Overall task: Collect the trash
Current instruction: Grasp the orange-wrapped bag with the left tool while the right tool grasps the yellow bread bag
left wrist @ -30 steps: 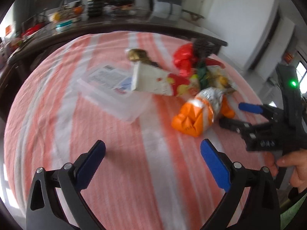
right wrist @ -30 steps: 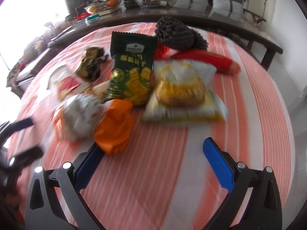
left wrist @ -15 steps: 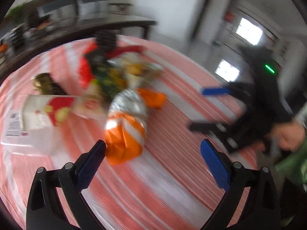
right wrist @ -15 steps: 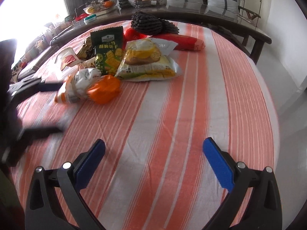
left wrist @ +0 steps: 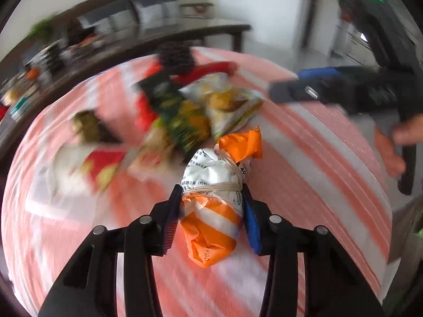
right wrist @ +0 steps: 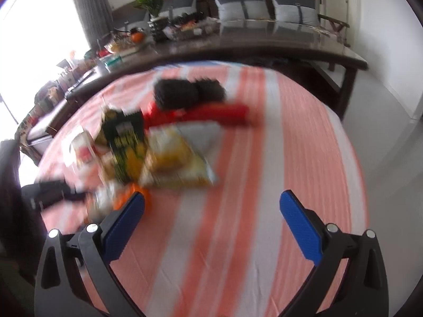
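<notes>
An orange and white snack bag [left wrist: 211,219] tied with a rubber band lies on the striped tablecloth [left wrist: 304,185]. It sits between the jaws of my left gripper [left wrist: 211,192], which are closing, and both pads touch its sides. Behind it is a blurred pile of trash: a green snack bag [left wrist: 182,116], a yellow bag [left wrist: 227,103], a red wrapper [left wrist: 208,70] and a red and white pack [left wrist: 92,169]. My right gripper [right wrist: 211,203] hangs open over bare cloth, right of the pile, with the green bag [right wrist: 127,145] and yellow bag [right wrist: 177,161] ahead of it.
A black bundle [right wrist: 185,92] lies at the far end of the pile. A long dark table [right wrist: 238,45] crowded with items stands behind, with a sofa and cushions [right wrist: 238,5] beyond. A hand [left wrist: 404,134] holds the right gripper [left wrist: 296,84] at the right table edge.
My left gripper swung right, came up to the orange and white bag and closed around it. My right gripper drew back from the pile and stays open.
</notes>
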A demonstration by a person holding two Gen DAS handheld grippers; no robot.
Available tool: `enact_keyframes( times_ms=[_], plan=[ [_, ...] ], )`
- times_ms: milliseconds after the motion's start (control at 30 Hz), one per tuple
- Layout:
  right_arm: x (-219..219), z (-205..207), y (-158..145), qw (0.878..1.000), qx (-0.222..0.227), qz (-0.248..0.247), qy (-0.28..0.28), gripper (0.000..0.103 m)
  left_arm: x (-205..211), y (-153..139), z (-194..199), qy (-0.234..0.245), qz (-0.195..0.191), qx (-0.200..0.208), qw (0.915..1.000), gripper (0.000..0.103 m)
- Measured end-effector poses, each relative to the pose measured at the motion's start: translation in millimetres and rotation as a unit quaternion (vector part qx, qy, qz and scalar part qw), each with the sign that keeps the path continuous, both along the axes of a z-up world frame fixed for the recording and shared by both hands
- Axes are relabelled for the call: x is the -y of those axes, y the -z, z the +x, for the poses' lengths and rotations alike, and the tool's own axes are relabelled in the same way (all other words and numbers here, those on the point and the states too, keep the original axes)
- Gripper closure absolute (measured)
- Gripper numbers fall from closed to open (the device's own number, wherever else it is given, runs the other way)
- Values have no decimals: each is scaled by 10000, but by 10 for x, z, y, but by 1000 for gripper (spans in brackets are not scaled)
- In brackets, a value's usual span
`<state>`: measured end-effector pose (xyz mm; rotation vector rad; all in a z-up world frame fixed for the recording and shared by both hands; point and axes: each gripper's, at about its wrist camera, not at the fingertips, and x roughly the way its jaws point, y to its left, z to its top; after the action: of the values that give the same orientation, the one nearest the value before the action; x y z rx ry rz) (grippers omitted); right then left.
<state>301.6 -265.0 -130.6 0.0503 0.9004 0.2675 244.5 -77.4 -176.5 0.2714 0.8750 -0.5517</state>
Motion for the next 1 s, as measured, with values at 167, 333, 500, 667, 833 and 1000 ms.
enact_keyframes(
  times_ms=[167,333,500,667,833,1000],
  plan=[
    [-456,367,218,9983,-212,-427,-345,5,-493,-18,-359,-1312,-461,-468,9892,59],
    [-547,300,298,9982,-155,-320,-479,46,-491,-98,-534,-1194,-319,-221,9921,24],
    [-409,-200,220,9956,-603,-43,-719,48,-608,-107,-521,-1281,-363,-153,9910,21],
    [-378,-633,212,9927,-823,-134,-866,43,-617,-41,-481,-1338,-386,-239,9900,21],
    [-406,-672,163,9946,-604,-267,-795,25,-525,-5,-460,-1285,-176,-183,9914,22],
    [-448,-590,152,9963,-575,-217,-597,33,-549,-24,-457,-1342,-172,-190,9906,51]
  ],
)
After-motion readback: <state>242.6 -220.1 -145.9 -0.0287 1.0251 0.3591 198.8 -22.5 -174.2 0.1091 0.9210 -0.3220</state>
